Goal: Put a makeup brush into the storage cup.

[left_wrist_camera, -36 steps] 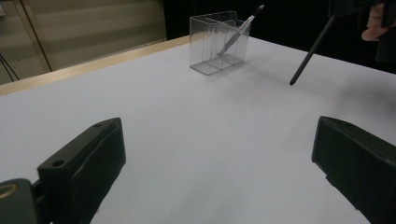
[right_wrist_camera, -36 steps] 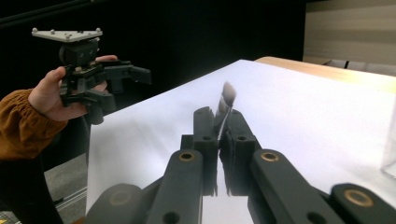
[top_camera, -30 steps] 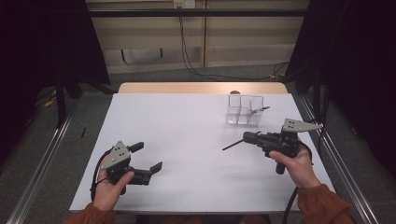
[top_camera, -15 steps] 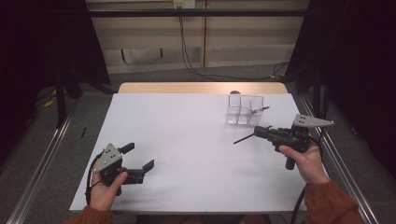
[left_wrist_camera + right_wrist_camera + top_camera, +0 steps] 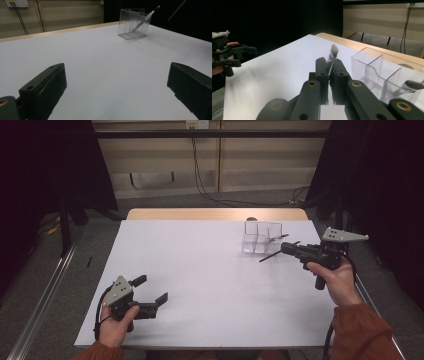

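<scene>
The clear, colourless plastic compartment box (image 5: 262, 238) is showing faint grey edges. The slim black brush with a pale grey tip (image 5: 333, 55) is appearing dark. The black two-jaw right gripper (image 5: 286, 248) is bearing brass-coloured screws. The plain white table sheet (image 5: 210, 270) is showing no pattern.

Right tongs (image 5: 286, 248) with brush (image 5: 272, 254) lifted toward clear organizer (image 5: 261, 238); left tongs (image 5: 150, 290) drew back toward near table edge.

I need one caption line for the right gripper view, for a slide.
Right gripper shut on a makeup brush, beside a clear divided organizer holding another brush.
</scene>
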`<action>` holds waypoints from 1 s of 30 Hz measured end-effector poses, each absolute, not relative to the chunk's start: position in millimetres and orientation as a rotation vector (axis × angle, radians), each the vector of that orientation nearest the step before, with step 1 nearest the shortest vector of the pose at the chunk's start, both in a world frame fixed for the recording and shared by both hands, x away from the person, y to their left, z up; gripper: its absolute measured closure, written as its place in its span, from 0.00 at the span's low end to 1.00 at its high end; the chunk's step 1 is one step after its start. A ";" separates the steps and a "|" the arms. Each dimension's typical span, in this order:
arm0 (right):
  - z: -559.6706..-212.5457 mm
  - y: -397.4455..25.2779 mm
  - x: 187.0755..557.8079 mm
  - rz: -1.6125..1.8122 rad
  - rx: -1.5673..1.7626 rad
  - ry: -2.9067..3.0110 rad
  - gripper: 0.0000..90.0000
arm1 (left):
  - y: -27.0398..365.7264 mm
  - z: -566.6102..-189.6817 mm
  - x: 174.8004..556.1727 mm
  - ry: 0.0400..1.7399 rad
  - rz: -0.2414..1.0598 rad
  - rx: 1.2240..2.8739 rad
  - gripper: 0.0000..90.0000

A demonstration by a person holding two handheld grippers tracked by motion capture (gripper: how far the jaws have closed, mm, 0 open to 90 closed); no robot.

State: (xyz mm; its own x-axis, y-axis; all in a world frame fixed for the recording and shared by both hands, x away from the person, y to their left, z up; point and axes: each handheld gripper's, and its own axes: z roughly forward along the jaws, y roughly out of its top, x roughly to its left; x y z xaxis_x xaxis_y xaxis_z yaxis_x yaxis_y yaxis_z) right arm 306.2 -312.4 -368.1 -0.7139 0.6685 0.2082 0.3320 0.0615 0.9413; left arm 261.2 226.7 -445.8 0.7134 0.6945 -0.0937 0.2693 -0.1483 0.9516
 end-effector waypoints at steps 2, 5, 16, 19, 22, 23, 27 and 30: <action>-365.2 -315.1 309.2 1.689 1.030 2.042 0.96 | 227.0 -445.5 261.0 0.768 0.447 1.728 0.03; -363.4 -317.1 312.5 1.673 1.044 2.031 0.96 | 227.4 -445.0 260.8 0.764 0.448 1.727 0.03; -348.4 -327.5 331.6 1.604 1.081 1.992 0.96 | 228.1 -444.7 260.6 0.763 0.450 1.723 0.03; -343.4 -331.1 339.5 1.575 1.090 1.981 0.96 | 228.2 -444.7 260.6 0.763 0.451 1.723 0.03; -341.9 -333.8 348.3 1.536 1.112 1.981 0.96 | 228.7 -444.8 260.6 0.770 0.443 1.721 0.03; -341.8 -334.2 350.3 1.522 1.121 1.981 0.96 | 228.9 -444.6 260.6 0.768 0.452 1.722 0.03; -343.6 -335.5 360.8 1.476 1.145 1.983 0.96 | 228.9 -444.1 260.5 0.767 0.455 1.719 0.03; -344.2 -334.7 367.8 1.449 1.153 1.984 0.96 | 228.8 -444.2 260.5 0.765 0.455 1.720 0.03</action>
